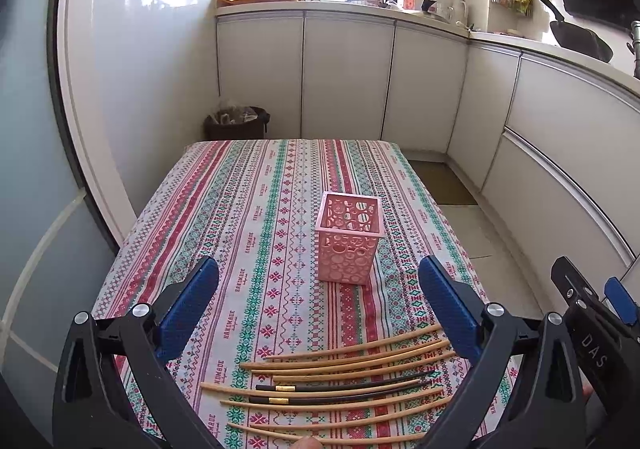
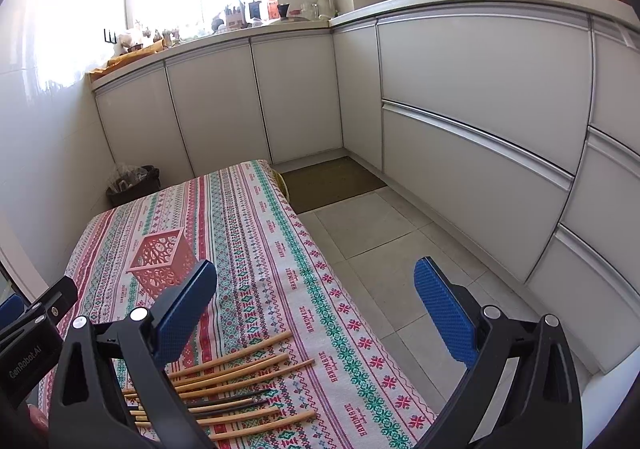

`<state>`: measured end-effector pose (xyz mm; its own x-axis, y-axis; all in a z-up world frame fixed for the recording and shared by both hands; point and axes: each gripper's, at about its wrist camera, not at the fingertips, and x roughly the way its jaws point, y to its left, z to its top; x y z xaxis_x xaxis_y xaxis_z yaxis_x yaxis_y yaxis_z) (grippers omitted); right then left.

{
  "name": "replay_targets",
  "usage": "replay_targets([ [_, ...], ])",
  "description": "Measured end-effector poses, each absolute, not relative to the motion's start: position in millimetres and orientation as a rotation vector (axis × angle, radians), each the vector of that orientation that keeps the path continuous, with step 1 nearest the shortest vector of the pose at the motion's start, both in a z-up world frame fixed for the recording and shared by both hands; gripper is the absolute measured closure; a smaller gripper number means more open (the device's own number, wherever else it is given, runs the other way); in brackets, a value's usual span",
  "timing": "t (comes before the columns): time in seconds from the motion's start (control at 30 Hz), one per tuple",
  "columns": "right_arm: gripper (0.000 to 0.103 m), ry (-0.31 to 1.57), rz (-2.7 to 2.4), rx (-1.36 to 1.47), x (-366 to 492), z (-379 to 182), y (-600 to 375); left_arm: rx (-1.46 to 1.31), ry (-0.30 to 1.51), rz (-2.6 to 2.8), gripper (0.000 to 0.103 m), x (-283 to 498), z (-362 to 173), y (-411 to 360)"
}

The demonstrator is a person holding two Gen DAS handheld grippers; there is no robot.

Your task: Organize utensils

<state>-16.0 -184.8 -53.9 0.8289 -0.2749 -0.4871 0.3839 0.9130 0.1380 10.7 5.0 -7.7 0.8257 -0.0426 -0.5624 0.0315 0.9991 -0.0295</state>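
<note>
Both grippers hang wide open and empty over the near end of the bench — left gripper [image 1: 320,305] right above the chopsticks, right gripper [image 2: 316,305] off toward the bench's right edge, half over the floor. Beneath them the chopsticks [image 1: 344,381] lie side by side in a loose row on the striped tablecloth [image 1: 248,209]: about nine light wooden ones and two dark ones [image 1: 340,389] with gold bands. One pink perforated holder [image 1: 349,237] stands upright and empty, further up the bench.
</note>
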Motion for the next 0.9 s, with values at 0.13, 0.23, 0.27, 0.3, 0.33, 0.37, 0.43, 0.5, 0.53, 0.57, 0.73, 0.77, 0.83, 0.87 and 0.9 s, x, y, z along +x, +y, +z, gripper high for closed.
replay_targets([
  [0.13, 0.007, 0.479, -0.353, 0.231, -16.8, -55.1, -184.4, -0.020, 0.599, -0.041, 0.007, 10.9, -6.9, 5.6],
  [0.23, 0.007, 0.478, -0.353, 0.229, -17.4, -53.9, -184.9, -0.025, 0.592, -0.044, 0.007, 10.3, -4.6, 6.1],
  [0.27, 0.007, 0.480, -0.352, 0.228, -17.3, -53.6, -184.8, -0.027, 0.589, -0.044, 0.007, 9.7, -3.9, 6.7],
  [0.3, 0.007, 0.482, -0.351, 0.228, -16.9, -53.5, -185.8, -0.028, 0.587, -0.045, 0.007, 9.3, -3.1, 7.1],
  [0.33, 0.007, 0.485, -0.350, 0.229, -17.0, -53.7, -185.8, -0.029, 0.584, -0.046, 0.007, 8.7, -2.5, 7.3],
  [0.37, 0.007, 0.489, -0.346, 0.231, -17.3, -53.9, -186.0, -0.030, 0.583, -0.047, 0.007, 7.9, -1.7, 7.8],
  [0.43, 0.007, 0.492, -0.339, 0.232, -20.1, -52.8, -186.2, -0.034, 0.581, -0.054, 0.007, 5.3, 0.0, 8.1],
  [0.5, 0.007, 0.486, -0.344, 0.227, -25.2, -50.6, -186.7, -0.033, 0.572, -0.059, 0.007, 1.0, 2.9, 7.9],
  [0.53, 0.007, 0.483, -0.343, 0.229, -28.0, -49.5, -187.9, -0.029, 0.566, -0.061, 0.007, -2.4, 4.6, 7.4],
  [0.57, 0.007, 0.481, -0.343, 0.235, -31.3, -48.4, -189.7, -0.027, 0.561, -0.064, 0.007, -5.5, 6.3, 7.0],
  [0.73, 0.007, 0.467, -0.345, 0.241, -48.4, -41.7, -194.2, -0.009, 0.555, -0.065, 0.007, -18.4, 10.1, 4.0],
  [0.77, 0.007, 0.461, -0.350, 0.234, -52.0, -40.5, -194.0, -0.005, 0.554, -0.066, 0.007, -21.7, 9.8, 3.2],
  [0.83, 0.007, 0.455, -0.358, 0.220, -59.5, -39.2, -193.8, -0.005, 0.557, -0.068, 0.007, -29.6, 8.5, 3.2],
  [0.87, 0.007, 0.456, -0.361, 0.221, -64.1, -39.6, -194.8, -0.011, 0.562, -0.071, 0.007, -33.2, 7.1, 4.5],
  [0.9, 0.007, 0.460, -0.363, 0.226, -69.0, -41.4, -195.6, -0.020, 0.569, -0.075, 0.007, -38.3, 5.0, 5.5],
])
